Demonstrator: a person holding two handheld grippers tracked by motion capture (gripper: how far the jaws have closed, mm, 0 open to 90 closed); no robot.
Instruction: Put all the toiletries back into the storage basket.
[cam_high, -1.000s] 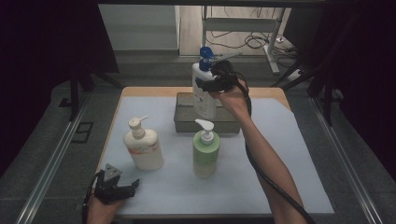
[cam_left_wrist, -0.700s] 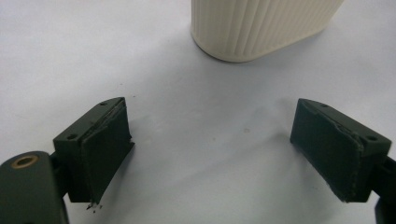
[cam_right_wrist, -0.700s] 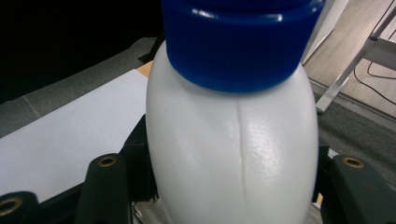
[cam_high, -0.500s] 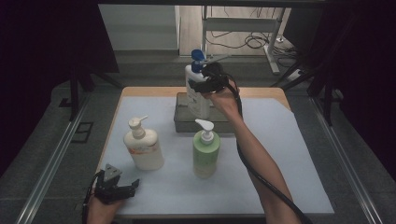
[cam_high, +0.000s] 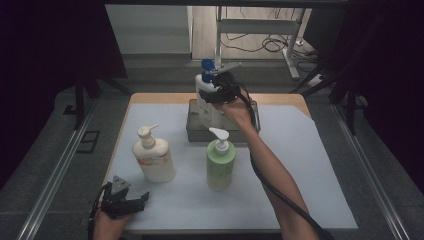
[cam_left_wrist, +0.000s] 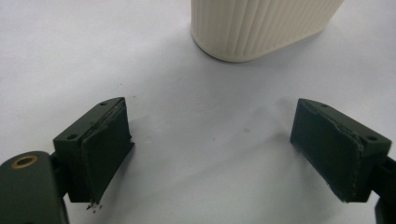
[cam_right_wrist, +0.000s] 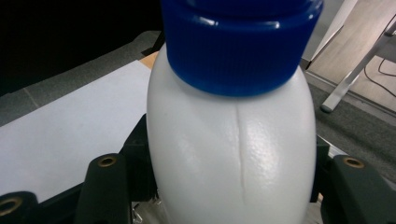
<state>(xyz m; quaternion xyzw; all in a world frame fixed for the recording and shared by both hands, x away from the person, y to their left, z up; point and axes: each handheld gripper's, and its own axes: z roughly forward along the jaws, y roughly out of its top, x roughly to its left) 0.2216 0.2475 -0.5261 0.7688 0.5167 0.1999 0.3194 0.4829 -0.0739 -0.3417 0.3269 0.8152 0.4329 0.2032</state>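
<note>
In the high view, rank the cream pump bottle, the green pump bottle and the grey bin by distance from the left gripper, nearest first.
From the left gripper, at the table's near left corner:
1. Cream pump bottle, just beyond it on the left.
2. Green pump bottle, mid-table, further right.
3. Grey bin, at the table's far side.

The bottle (cam_right_wrist: 229, 154) between the jaws of the black right claw (cam_high: 220, 92) is white with a blue cap (cam_right_wrist: 240, 42). Below it sits a grey tray (cam_high: 197, 131). Nearer the black left claw (cam_left_wrist: 231, 154) stand a cream pump bottle (cam_high: 152, 157), finely ribbed, and a pale green pump bottle (cam_high: 220, 162) with a white pump. The worktop (cam_high: 310, 165) is white over a wooden edge.
</note>
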